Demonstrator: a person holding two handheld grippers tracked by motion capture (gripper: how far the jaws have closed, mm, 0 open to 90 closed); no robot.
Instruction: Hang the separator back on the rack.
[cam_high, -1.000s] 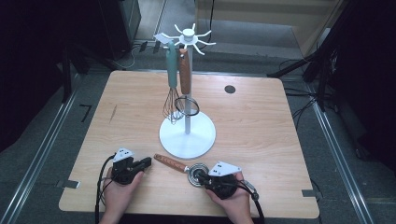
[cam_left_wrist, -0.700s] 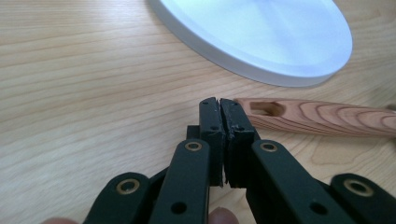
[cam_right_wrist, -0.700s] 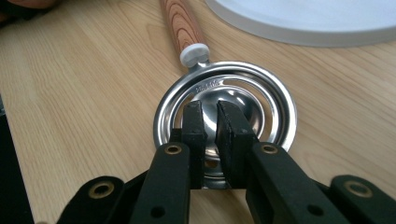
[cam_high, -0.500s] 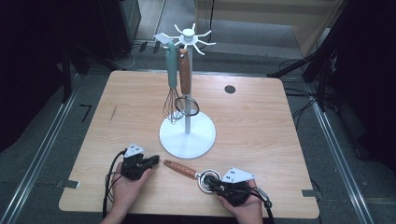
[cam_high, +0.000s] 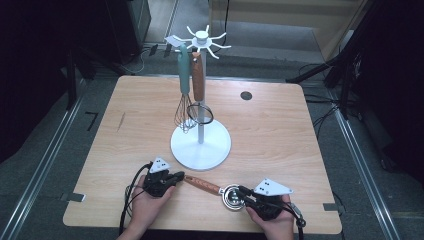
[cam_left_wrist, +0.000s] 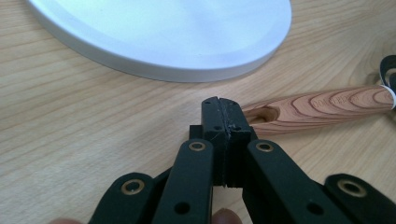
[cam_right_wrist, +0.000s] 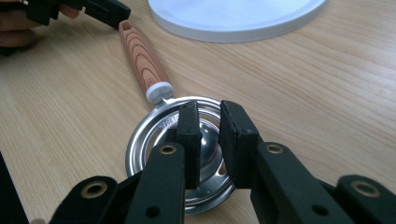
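Observation:
A utensil with a wooden handle (cam_high: 202, 185) and a round metal bowl (cam_high: 231, 197) lies flat near the table's front edge. My left gripper (cam_high: 175, 176) is shut with nothing between its jaws. In the left gripper view its tips (cam_left_wrist: 222, 105) sit right at the handle's holed end (cam_left_wrist: 327, 105). My right gripper (cam_high: 240, 192) reaches over the bowl from the right. In the right gripper view its jaws (cam_right_wrist: 211, 109) stand a narrow gap apart above the bowl (cam_right_wrist: 149, 140), having just opened a little, and I see nothing pinched between them.
A white hanging stand with a round base (cam_high: 200, 145) rises just behind the utensil. A teal-handled whisk (cam_high: 184, 112) and a brown-handled tool (cam_high: 198, 75) hang from its hooks. A dark round hole (cam_high: 245, 95) marks the table's far side.
Both hands have shifted to the right along the front edge, and the wooden-handled utensil has slid right with them. The right jaws' gap is slightly wider.

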